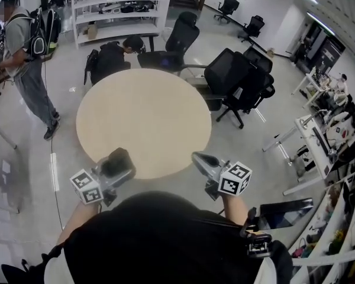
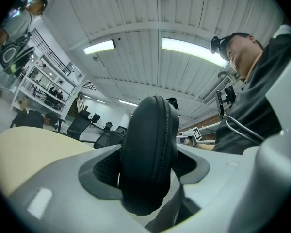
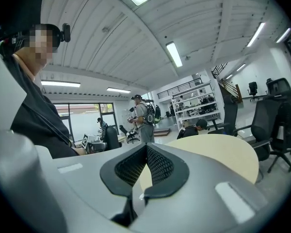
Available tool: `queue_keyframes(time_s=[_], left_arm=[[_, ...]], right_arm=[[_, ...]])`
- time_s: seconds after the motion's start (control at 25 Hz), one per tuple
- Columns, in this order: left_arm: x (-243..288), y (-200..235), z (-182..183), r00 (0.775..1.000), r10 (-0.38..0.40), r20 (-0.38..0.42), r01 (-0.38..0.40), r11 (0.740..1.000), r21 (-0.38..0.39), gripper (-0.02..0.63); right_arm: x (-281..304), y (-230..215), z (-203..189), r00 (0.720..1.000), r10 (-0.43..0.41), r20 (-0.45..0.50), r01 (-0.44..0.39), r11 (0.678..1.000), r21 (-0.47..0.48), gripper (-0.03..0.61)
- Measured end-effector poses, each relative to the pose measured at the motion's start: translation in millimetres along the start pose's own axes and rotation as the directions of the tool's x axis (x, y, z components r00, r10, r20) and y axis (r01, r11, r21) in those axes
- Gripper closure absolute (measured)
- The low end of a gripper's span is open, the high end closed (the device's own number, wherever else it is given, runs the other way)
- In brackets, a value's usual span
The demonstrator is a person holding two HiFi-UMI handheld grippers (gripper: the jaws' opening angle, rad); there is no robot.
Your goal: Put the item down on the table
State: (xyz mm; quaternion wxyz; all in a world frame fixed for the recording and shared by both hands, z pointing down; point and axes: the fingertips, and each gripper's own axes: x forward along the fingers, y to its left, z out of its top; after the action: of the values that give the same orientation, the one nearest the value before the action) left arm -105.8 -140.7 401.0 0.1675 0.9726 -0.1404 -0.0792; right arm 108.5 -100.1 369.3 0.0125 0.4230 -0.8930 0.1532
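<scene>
A black zippered case (image 1: 113,165) is clamped upright between the jaws of my left gripper (image 1: 121,158), which hovers at the near edge of the round beige table (image 1: 145,117). In the left gripper view the case (image 2: 148,149) fills the space between both pads, zipper seam facing the camera. My right gripper (image 1: 200,160) hangs over the table's near right edge. In the right gripper view its tips (image 3: 145,166) meet with nothing held, and the tabletop (image 3: 223,154) lies beyond.
Black office chairs (image 1: 236,76) crowd the table's far right side. A person with a backpack (image 1: 26,58) stands on the floor at the left. White shelving (image 1: 115,10) lines the back, and desks (image 1: 319,141) run along the right.
</scene>
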Motion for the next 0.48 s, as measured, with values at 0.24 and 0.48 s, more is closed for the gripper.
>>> queue_keyframes(time_s=[0.24, 0.48], left_arm=[[-11.3, 53.2, 8.2, 0.997, 0.066, 0.035, -0.065, 0.997, -0.045, 0.311], [0.2, 97.1, 6.8, 0.984, 0.178, 0.017, -0.176, 0.982, -0.064, 0.311]], right_arm=[[65.7, -17.4, -5.3, 0.995, 0.061, -0.074, -0.061, 0.998, 0.005, 0.565], [112.8, -62.0, -2.4, 0.984, 0.151, -0.096, -0.149, 0.988, 0.026, 0.565]])
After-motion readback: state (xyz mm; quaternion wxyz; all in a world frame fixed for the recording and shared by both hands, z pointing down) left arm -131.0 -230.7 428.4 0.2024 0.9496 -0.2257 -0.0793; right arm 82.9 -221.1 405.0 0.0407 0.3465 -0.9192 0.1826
